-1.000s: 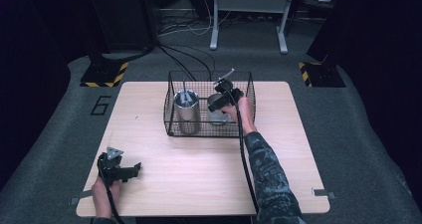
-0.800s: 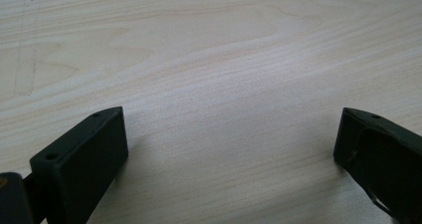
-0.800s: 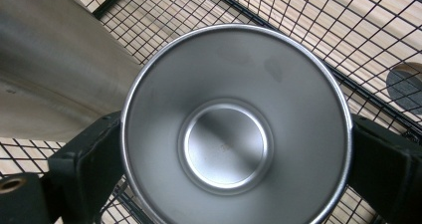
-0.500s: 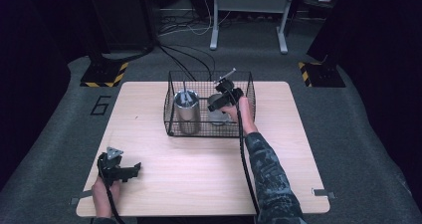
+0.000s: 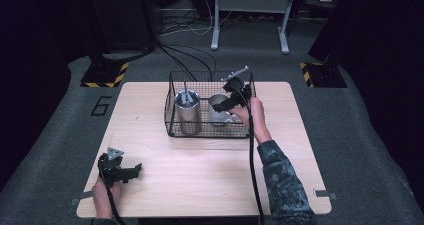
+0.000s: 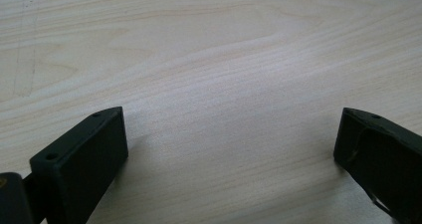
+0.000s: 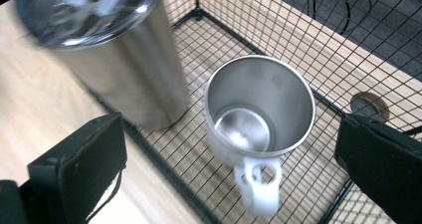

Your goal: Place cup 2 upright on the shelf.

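1. The right gripper (image 5: pixel 231 101) hangs over the wire basket (image 5: pixel 172 116) at upper centre of the high view, jaws spread wide and holding nothing.
2. The mug (image 7: pixel 260 118) stands upright on the basket floor, centre of the right gripper view, mouth open and empty, its white handle (image 7: pixel 258 185) pointing to the bottom of that frame.
3. The step in hand looks like a reach for the mug. To do it well, I would lower the jaws so that one goes inside the rim and the other outside, or both span the body, and close only once they are level.
4. Keep off the handle side; a pinch there would likely tip the mug.
5. The tall steel tumbler (image 7: pixel 107 50) stands just beside the mug at upper left of that view; the gap between them is narrow, so the near jaw needs care.
6. The basket walls rise close on the far and right sides, so the open way in and out is straight up.
7. The left gripper (image 5: pixel 120 171) rests low at lower left of the high view, jaws wide over bare table (image 6: pixel 214 59), well apart from the basket.
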Tool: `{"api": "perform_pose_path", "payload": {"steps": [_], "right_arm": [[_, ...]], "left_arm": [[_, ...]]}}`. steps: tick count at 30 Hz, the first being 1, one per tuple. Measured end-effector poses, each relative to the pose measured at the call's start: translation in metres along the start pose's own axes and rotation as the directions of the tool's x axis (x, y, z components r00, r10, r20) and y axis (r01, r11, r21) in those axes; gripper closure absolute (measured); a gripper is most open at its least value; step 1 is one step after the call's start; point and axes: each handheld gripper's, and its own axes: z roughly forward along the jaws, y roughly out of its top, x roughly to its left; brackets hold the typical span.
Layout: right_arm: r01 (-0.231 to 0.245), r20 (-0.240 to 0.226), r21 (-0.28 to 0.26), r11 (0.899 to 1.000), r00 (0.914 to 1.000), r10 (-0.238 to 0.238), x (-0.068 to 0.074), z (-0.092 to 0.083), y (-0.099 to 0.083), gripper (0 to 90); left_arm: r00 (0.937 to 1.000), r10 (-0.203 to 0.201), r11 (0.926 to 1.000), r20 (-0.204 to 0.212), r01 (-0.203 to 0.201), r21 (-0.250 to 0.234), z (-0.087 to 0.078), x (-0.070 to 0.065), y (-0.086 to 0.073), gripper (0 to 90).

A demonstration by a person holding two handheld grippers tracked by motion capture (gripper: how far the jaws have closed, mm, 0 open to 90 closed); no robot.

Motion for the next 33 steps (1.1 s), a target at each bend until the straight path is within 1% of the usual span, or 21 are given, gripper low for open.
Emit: {"api": "perform_pose_path", "payload": {"steps": [2, 4, 6, 7, 10, 13, 14, 16, 19, 20, 21, 24, 26, 27, 28, 30, 31, 32, 33], "right_arm": [[0.015, -0.007, -0.008, 1.000, 0.9999, -0.015, 0.006, -0.009, -0.005, 0.0], [0.046, -0.005, -0.015, 0.999, 0.9989, -0.046, 0.014, -0.019, -0.012, 0.0], [0.060, -0.006, -0.021, 0.998, 0.9982, -0.060, 0.020, -0.028, -0.019, 0.0], [0.062, -0.012, -0.029, 0.998, 0.9980, -0.063, 0.022, -0.031, -0.021, 0.0], [0.092, -0.005, -0.036, 0.995, 0.9957, -0.092, 0.028, -0.043, -0.031, 0.0], [0.104, 0.001, -0.055, 0.993, 0.9946, -0.104, 0.034, -0.055, -0.043, 0.0], [0.117, 0.005, -0.074, 0.990, 0.9931, -0.117, 0.035, -0.059, -0.046, 0.0], [0.110, 0.001, -0.089, 0.990, 0.9939, -0.110, 0.038, -0.067, -0.056, 0.0], [0.117, 0.015, -0.097, 0.988, 0.9932, -0.116, 0.039, -0.075, -0.069, 0.0], [0.107, 0.020, -0.099, 0.989, 0.9942, -0.106, 0.040, -0.078, -0.076, 0.0], [0.110, 0.027, -0.107, 0.988, 0.9939, -0.107, 0.040, -0.080, -0.082, 0.0], [0.105, 0.038, -0.096, 0.990, 0.9941, -0.102, 0.041, -0.086, -0.099, 0.0], [0.084, 0.049, -0.105, 0.991, 0.9956, -0.080, 0.041, -0.088, -0.112, 0.0], [0.090, 0.054, -0.100, 0.991, 0.9949, -0.085, 0.040, -0.089, -0.120, 0.0], [0.072, 0.056, -0.104, 0.992, 0.9962, -0.066, 0.039, -0.089, -0.129, 0.0], [0.066, 0.065, -0.090, 0.994, 0.9961, -0.060, 0.037, -0.088, -0.142, 0.0], [0.040, 0.069, -0.095, 0.995, 0.9970, -0.033, 0.037, -0.087, -0.150, 0.0], [0.034, 0.068, -0.080, 0.996, 0.9973, -0.029, 0.035, -0.085, -0.160, 0.0], [0.021, 0.073, -0.077, 0.997, 0.9972, -0.015, 0.033, -0.084, -0.167, 0.0]], "left_arm": [[1.0000, 0.000, 1.0000, 0.000, 0.000, 0.000, 0.000, 0.000, 0.000, 0.5], [1.0000, 0.000, 1.0000, 0.000, 0.000, 0.000, 0.000, 0.000, 0.000, 0.5], [1.0000, 0.000, 1.0000, 0.000, 0.000, 0.000, 0.000, 0.000, 0.000, 0.5], [1.0000, 0.000, 1.0000, 0.000, 0.000, 0.000, 0.000, 0.000, 0.000, 0.5], [1.0000, 0.000, 1.0000, 0.000, 0.000, 0.000, 0.000, 0.000, 0.000, 0.5], [1.0000, 0.000, 1.0000, 0.000, 0.000, 0.000, 0.000, 0.000, 0.000, 0.5], [1.0000, 0.000, 1.0000, 0.000, 0.000, 0.000, 0.000, 0.000, 0.000, 0.5], [1.0000, 0.000, 1.0000, 0.001, 0.000, 0.000, 0.000, 0.000, 0.000, 0.5], [1.0000, 0.000, 1.0000, 0.000, 0.000, 0.000, 0.000, 0.000, 0.000, 0.5], [1.0000, 0.000, 1.0000, 0.001, 0.000, 0.000, 0.000, 0.000, 0.000, 0.5], [1.0000, 0.000, 1.0000, 0.001, 0.000, 0.000, 0.000, 0.000, 0.000, 0.5], [1.0000, 0.001, 1.0000, 0.001, -0.001, 0.000, 0.000, 0.000, 0.000, 0.5], [1.0000, 0.000, 1.0000, 0.000, 0.000, -0.001, 0.000, 0.000, 0.000, 0.5], [1.0000, 0.002, 1.0000, -0.002, -0.002, -0.001, 0.000, 0.000, 0.000, 0.5], [1.0000, 0.003, 1.0000, -0.002, -0.003, -0.001, 0.000, 0.000, 0.000, 0.6], [1.0000, 0.003, 1.0000, -0.003, -0.003, -0.001, 0.000, 0.000, 0.000, 0.6], [1.0000, 0.004, 1.0000, -0.003, -0.004, -0.001, 0.000, 0.000, 0.000, 0.6], [1.0000, 0.003, 1.0000, -0.003, -0.003, -0.001, 0.000, 0.000, 0.000, 0.6], [1.0000, 0.002, 1.0000, -0.002, -0.002, -0.001, 0.000, 0.000, 0.000, 0.6]]}}
